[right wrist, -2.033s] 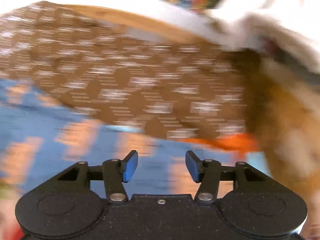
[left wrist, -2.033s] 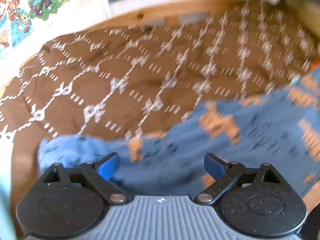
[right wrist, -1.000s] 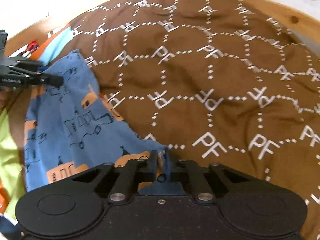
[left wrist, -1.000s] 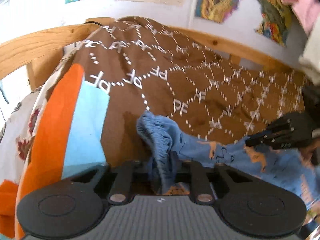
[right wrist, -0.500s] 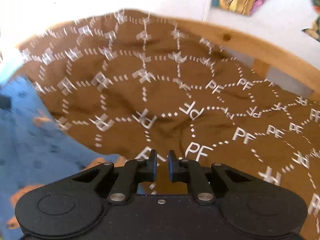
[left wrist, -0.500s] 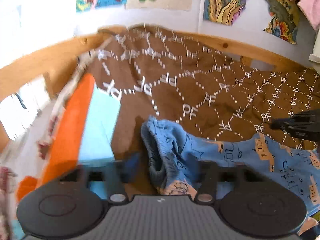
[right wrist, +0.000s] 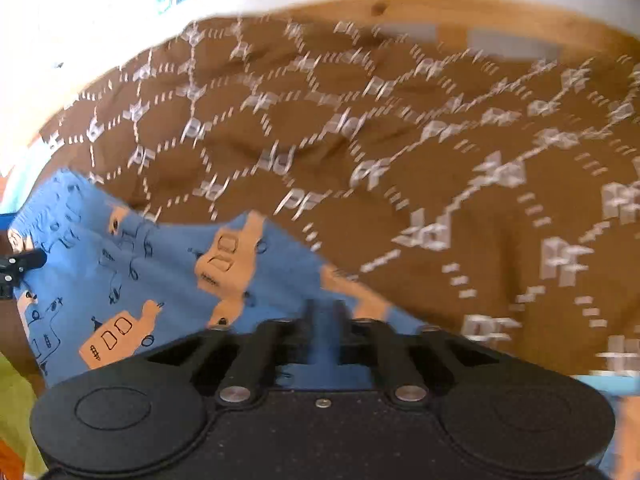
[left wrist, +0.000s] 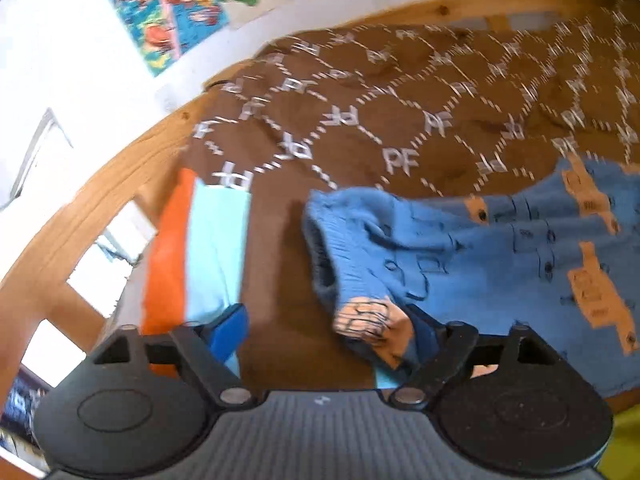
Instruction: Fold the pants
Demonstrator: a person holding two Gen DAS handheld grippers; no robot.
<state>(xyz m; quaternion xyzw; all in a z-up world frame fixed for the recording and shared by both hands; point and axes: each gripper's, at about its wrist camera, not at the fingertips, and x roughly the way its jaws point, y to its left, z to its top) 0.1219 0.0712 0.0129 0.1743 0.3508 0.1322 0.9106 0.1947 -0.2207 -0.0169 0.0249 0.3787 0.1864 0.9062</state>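
Now we see the blue pants (left wrist: 500, 248) with orange pictures lying on the brown blanket (left wrist: 400, 120). They lie flat, with the waist end bunched up a little.

From our left claw (left wrist: 324, 332), the pants start just ahead and spread away to the right. The waist end sits between the two blue fingers (left wrist: 230, 328), close by the right one. The jaws have just been opening and now stand wide apart. They let go: the left finger is well clear of the cloth, and the right one sits just beside it. Ahead and to the left of this claw is a light blue and orange sheet (left wrist: 192, 248) under the blanket. Past that is the wooden bed frame (left wrist: 92, 216), then the white wall with bright pictures (left wrist: 172, 4).

From our right claw (right wrist: 322, 320), the pants (right wrist: 132, 264) lie ahead and to the left, and blue cloth reaches right up to the claw. Its jaws have just been opening too, and a small gap shows between them. Blue cloth shows in that gap. The fingers are blurry, so we cannot tell if they pinch it. The brown blanket (right wrist: 400, 168) fills the space ahead and to the right. Far to the left, the tip of our other claw (right wrist: 18, 264) peeks in at the edge of the pants.
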